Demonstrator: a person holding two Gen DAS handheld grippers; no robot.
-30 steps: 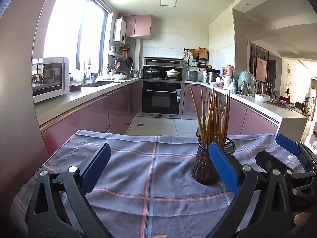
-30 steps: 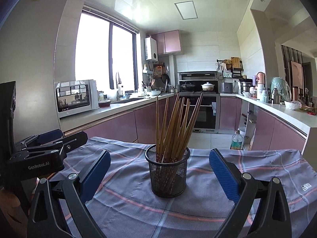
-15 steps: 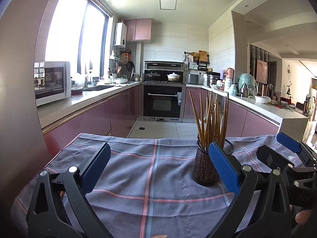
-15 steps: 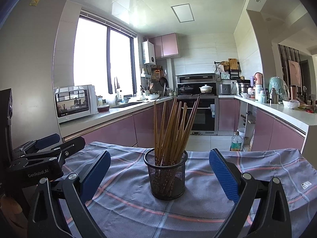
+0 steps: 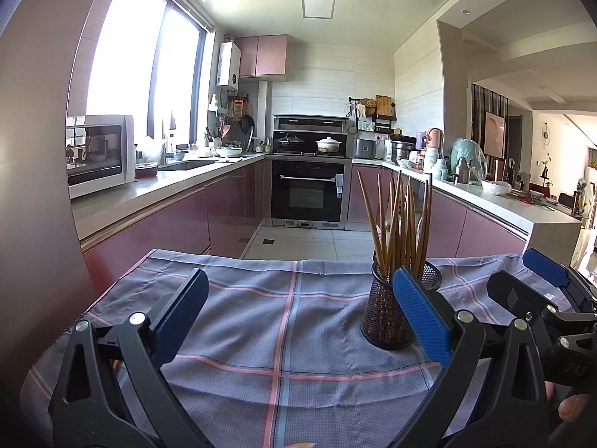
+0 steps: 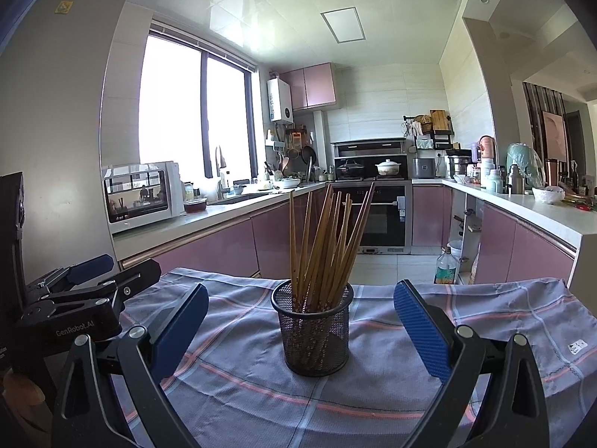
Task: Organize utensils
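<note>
Covering the table, a plaid cloth (image 6: 373, 384) bears a chopstick holder (image 6: 315, 332); both hand-held grippers (image 5: 298, 313) (image 6: 298, 321) gape empty.

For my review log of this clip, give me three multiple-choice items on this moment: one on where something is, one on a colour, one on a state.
1. Where do the chopsticks stand?
A. flat on the cloth
B. upright in the black mesh cup
C. in the right tongs

2. What colour is the cloth under the cup?
A. grey-blue with pink and light blue lines
B. plain white
C. green checks

3. How are the right tongs set?
A. shut on the cup
B. shut on a chopstick
C. open, holding nothing

Answers:
1 B, the sticks rise out of the mesh cup, fanned and leaning.
2 A, the stripes cross the grey-blue fabric in both views.
3 C, the blue pads stand wide apart on either side of the cup, not touching it; the left tongs are likewise open.
</note>
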